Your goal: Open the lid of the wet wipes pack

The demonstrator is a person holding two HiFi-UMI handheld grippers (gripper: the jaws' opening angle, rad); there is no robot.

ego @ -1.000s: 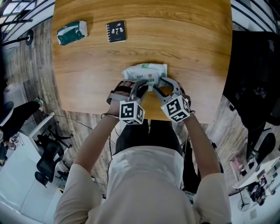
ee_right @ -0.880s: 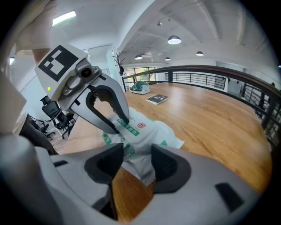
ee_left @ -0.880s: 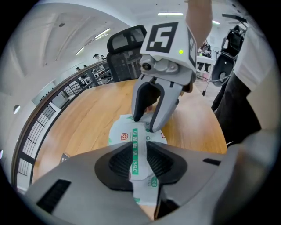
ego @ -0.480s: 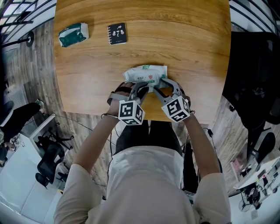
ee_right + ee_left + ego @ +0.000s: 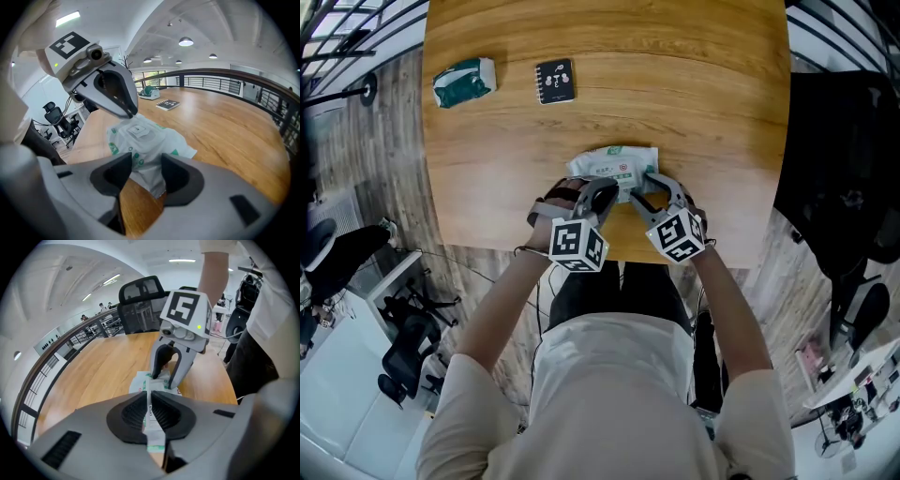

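The white and green wet wipes pack (image 5: 614, 166) lies near the table's front edge. My left gripper (image 5: 602, 192) is at its near left side. Its jaws have just been closing and now pinch a thin white flap of the pack (image 5: 150, 414). In the right gripper view the left gripper's tips (image 5: 128, 113) meet the pack just beyond the small label (image 5: 139, 131). My right gripper (image 5: 641, 190) holds the pack's crumpled near end (image 5: 146, 165) between its jaws, a little above the wood.
A green tissue pack (image 5: 464, 81) and a small black notebook (image 5: 554, 82) lie at the far left of the wooden table (image 5: 712, 112). The table's front edge runs just behind both grippers. Office chairs (image 5: 140, 301) stand beyond the table.
The left gripper has risen slightly at the pack's near edge. The right gripper and the pack stay where they were. The head view has shifted a little.
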